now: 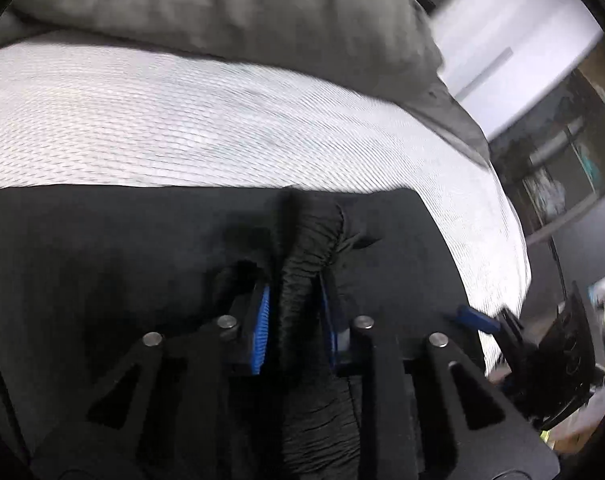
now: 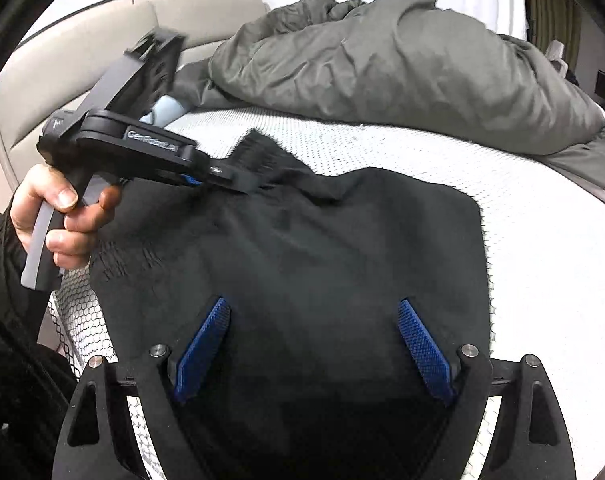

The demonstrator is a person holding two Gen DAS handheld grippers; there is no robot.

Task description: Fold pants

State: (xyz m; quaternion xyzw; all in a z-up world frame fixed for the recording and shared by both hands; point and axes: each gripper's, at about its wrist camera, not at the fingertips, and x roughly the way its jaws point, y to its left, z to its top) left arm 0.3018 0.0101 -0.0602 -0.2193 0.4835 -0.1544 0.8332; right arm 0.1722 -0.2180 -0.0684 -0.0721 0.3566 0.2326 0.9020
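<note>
At about nine o'clock in the right wrist view, the left gripper (image 2: pixel 238 178) is held by a hand (image 2: pixel 58 216) and is clamped on a bunched fold, probably the waistband, of the black pants (image 2: pixel 302 248). The pants are spread on the white mesh mattress (image 2: pixel 542 264), a grey duvet (image 2: pixel 402 64) lying at twelve o'clock. The right gripper (image 2: pixel 314 344) is held wide apart above the fabric, nothing gripped.

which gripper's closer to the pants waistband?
Left. The left gripper is clamped on the gathered waistband; the right gripper hovers open over the pants' plain fabric, away from it.
</note>
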